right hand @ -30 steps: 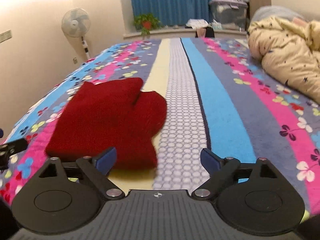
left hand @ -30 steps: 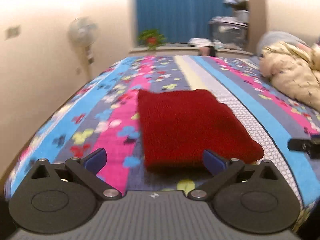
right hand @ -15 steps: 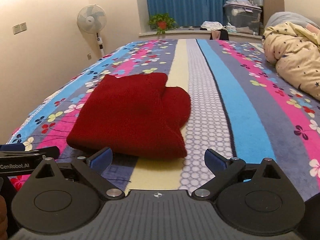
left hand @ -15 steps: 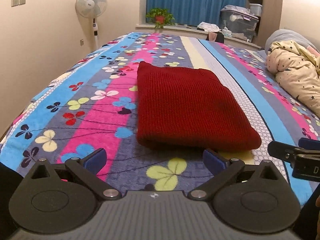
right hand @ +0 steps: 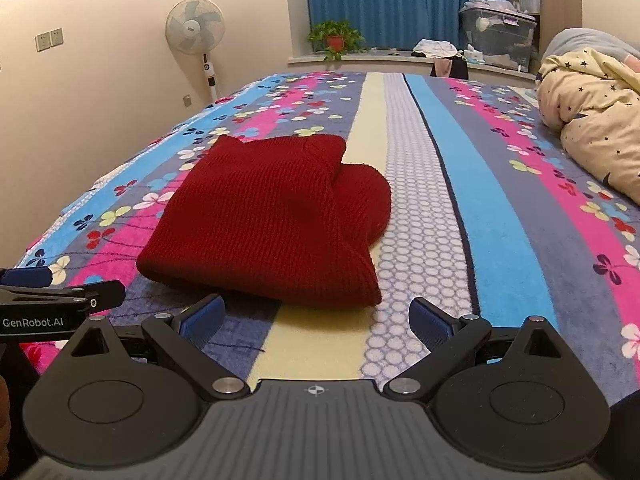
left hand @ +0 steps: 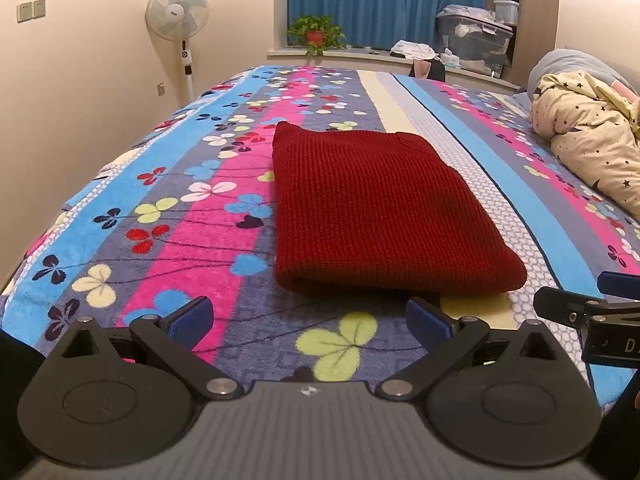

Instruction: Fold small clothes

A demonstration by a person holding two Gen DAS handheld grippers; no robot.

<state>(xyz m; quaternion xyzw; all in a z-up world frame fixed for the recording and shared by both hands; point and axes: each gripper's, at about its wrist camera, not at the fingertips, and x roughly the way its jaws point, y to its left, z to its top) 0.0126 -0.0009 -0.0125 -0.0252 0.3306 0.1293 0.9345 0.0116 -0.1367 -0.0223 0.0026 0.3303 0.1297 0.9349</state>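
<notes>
sweater: red knit sweater is folded into a neat-ish block on the bed, lying just ahead of both tools, nothing touching it

left hand-held gripper: left hand-held gripper has its fingers spread wide, empty, with the near fold edge just ahead between them

right hand-held gripper: right hand-held gripper is also spread and empty; the sweater's near right corner sits just ahead and a bit left of centre

risk 1: if a finger catches only the top layer, I'd guess the fold peels open, since chunky knit slides on itself

risk 2: the fleecy blanket could get pinched along with the sweater if a pad goes in too low

risk 3: the two tools are close side by side, so they could bump when closing in on the same edge

left view only: shows the top as a flat tidy rectangle, looks done

right view only: shows a rounded lump poking out on the far right side under the top layer, so the fold isn't that clean
</notes>
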